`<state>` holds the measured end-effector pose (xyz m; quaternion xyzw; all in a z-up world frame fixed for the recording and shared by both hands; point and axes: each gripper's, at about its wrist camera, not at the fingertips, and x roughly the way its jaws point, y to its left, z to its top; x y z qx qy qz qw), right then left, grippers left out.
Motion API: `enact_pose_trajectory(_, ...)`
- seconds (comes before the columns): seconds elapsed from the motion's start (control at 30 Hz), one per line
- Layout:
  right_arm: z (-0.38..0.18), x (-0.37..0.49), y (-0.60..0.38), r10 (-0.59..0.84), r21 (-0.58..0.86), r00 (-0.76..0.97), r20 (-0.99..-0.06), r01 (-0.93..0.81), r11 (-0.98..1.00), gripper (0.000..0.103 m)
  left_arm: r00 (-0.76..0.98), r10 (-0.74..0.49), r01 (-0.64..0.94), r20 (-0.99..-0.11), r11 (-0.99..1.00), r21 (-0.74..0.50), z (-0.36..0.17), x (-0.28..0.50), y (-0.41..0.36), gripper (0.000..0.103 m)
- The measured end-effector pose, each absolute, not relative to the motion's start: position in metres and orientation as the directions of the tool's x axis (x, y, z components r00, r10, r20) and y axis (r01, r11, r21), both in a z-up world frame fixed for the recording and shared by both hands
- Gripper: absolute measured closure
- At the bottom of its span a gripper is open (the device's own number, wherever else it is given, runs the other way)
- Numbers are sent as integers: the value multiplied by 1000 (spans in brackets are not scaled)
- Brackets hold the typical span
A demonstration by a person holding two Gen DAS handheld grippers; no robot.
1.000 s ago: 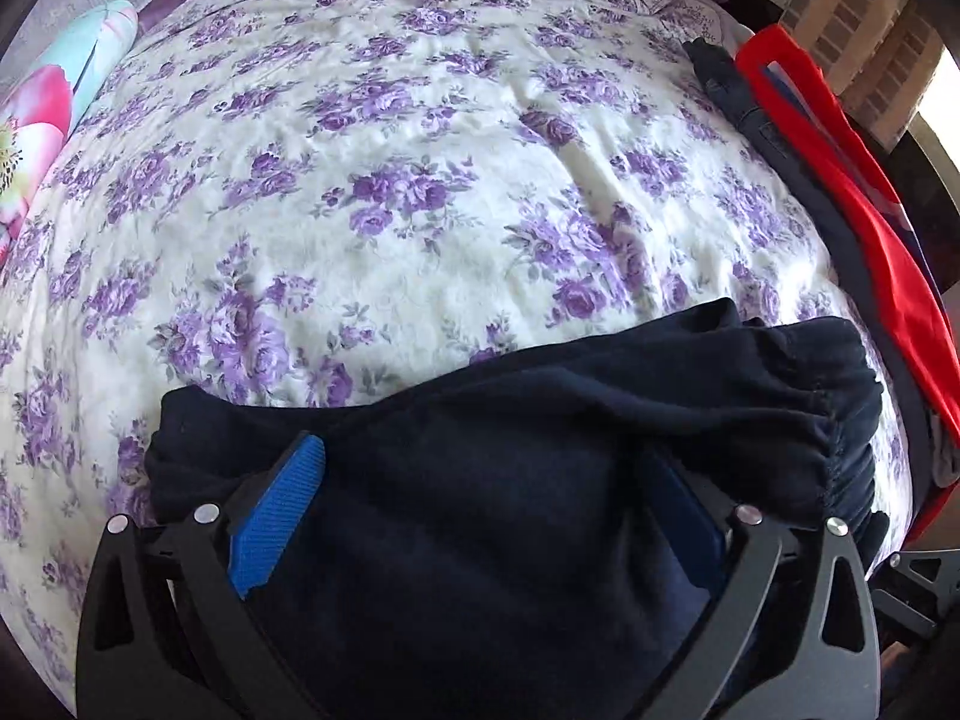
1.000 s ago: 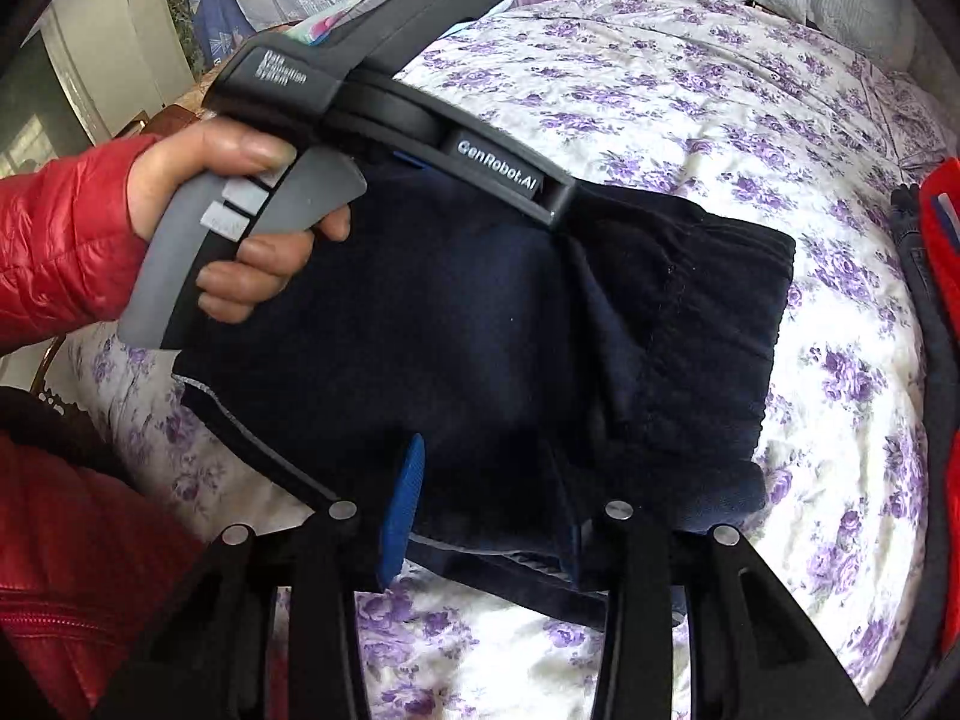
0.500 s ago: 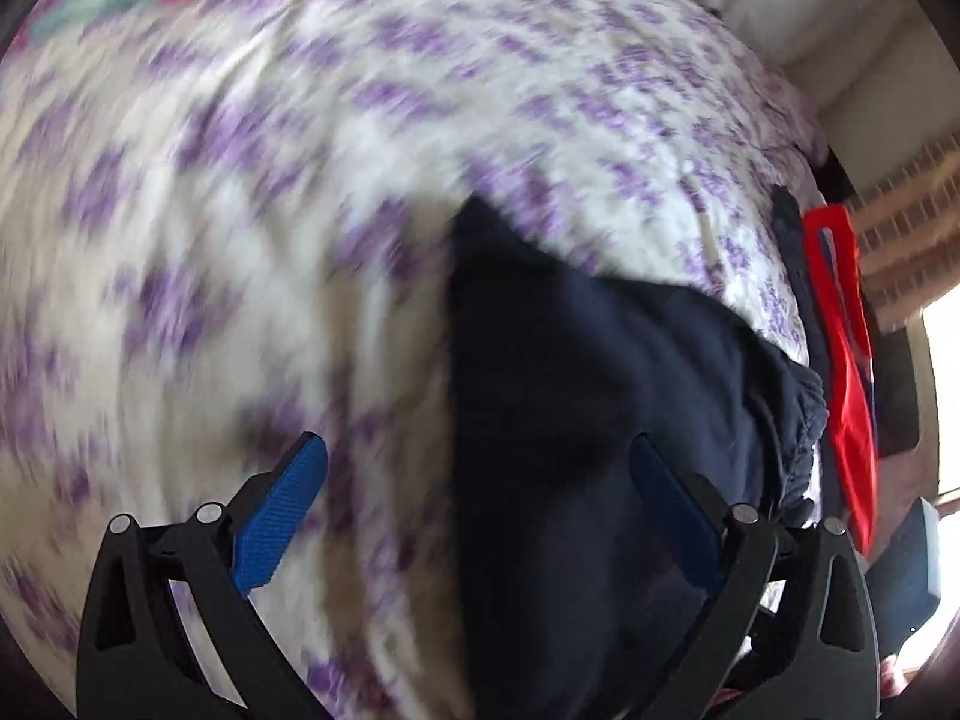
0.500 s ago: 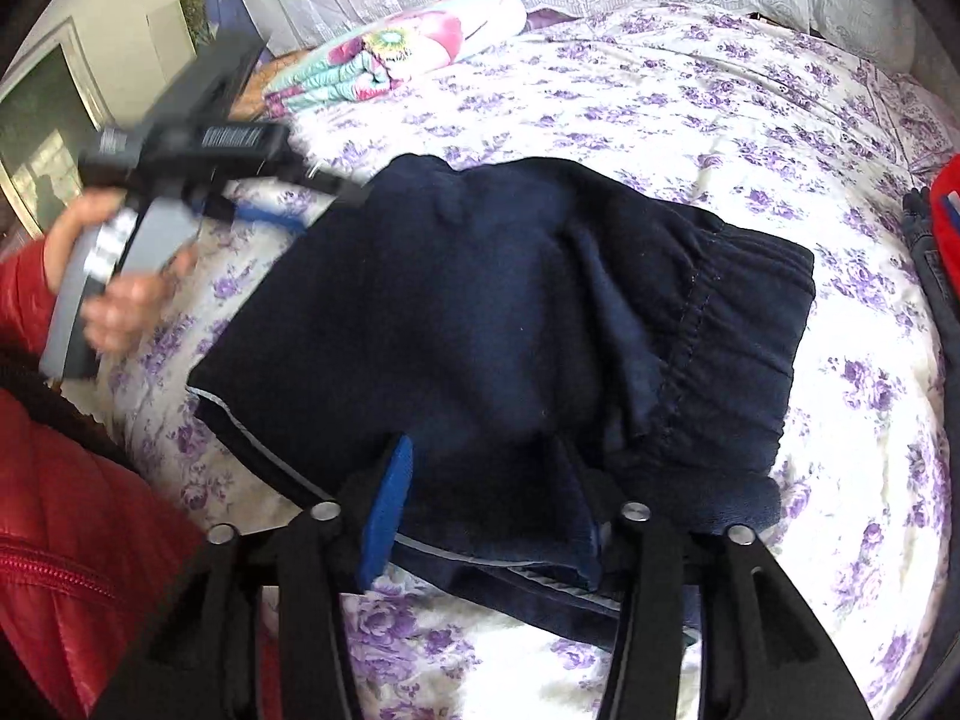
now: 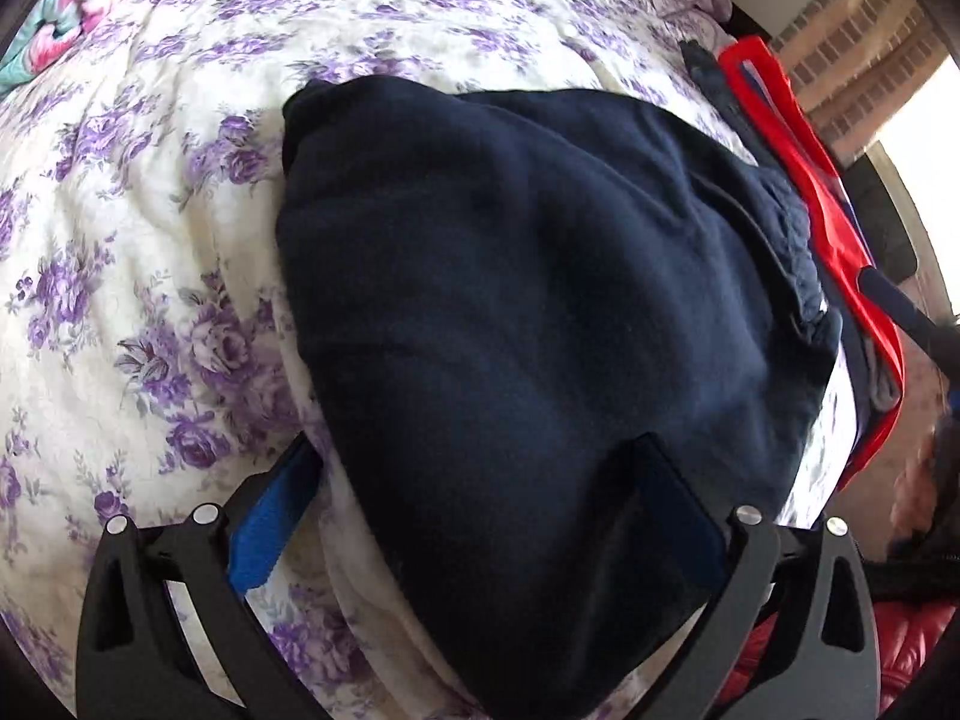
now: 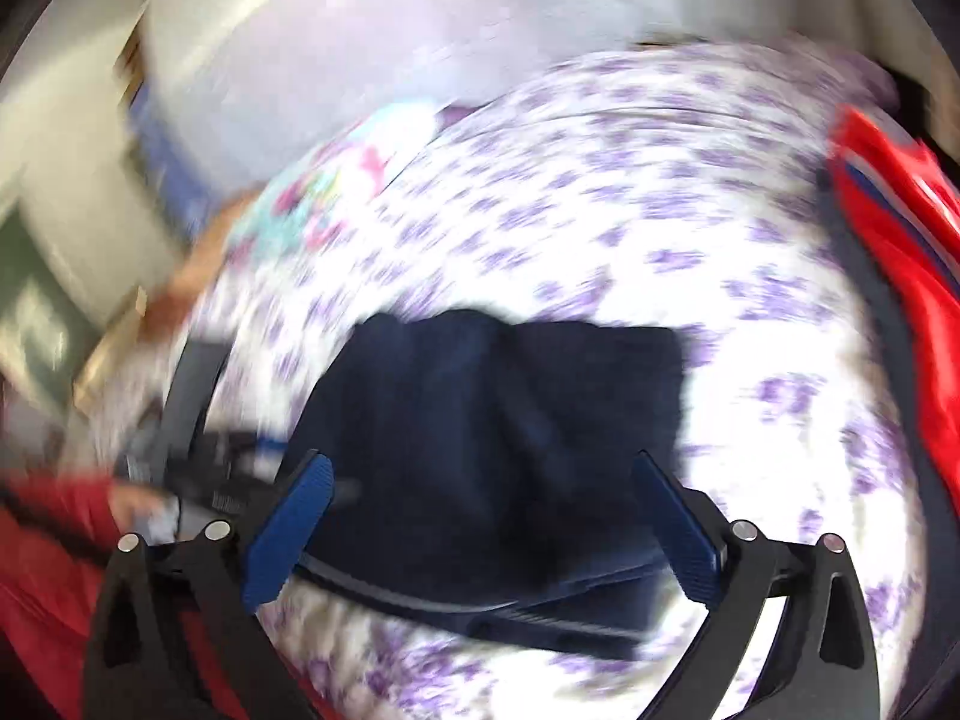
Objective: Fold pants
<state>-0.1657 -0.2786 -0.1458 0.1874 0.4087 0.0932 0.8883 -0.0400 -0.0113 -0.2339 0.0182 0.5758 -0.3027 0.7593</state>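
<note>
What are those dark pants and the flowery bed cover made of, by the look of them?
Pants: probably a thick fleecy knit, like sweatpants; matte navy, softly fuzzy, with rounded bulky folds. Bed cover: likely thin woven cotton; smooth, matte, printed with purple flowers, with fine creases.

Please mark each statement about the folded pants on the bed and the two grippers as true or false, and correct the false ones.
1. The dark navy pants lie folded on a bedspread with purple flowers. True.
2. The right gripper is clamped on the pants. False: its jaws have just been opening and now stand wide apart, with the pants lying beyond them and nothing pinched.
3. A red item lies at the edge of the bed beside the pants. True.
4. The left gripper is closed on a fold of cloth. False: its jaws are spread wide over the near end of the pants and do not press on them.
5. The pants are bright green. False: they are dark navy.
</note>
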Motion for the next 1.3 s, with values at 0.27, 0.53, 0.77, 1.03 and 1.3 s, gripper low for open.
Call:
enact_pose_trajectory(0.27,-206,-131,-345,476,622,548,-688,108,775,3,182,-447,415,-876,842,-344,-233,-28,-8,4)
enact_pose_trajectory(0.53,-232,-96,-315,607,645,446,-658,-82,760,3,234,-451,321,-861,872,-369,-229,-44,6,4)
enact_pose_trajectory(0.77,-238,-46,-312,664,677,413,-623,-140,722,3,266,-454,274,-851,882,-384,-233,-47,7,4)
enact_pose_trajectory(1.03,-242,-59,-316,647,656,438,-624,-156,739,31,282,-449,248,-847,888,-388,-227,-50,1,5)
enact_pose_trajectory(1.3,-203,-80,-301,566,555,484,-667,-184,811,53,371,-327,254,-869,936,-244,-197,-51,-6,56)
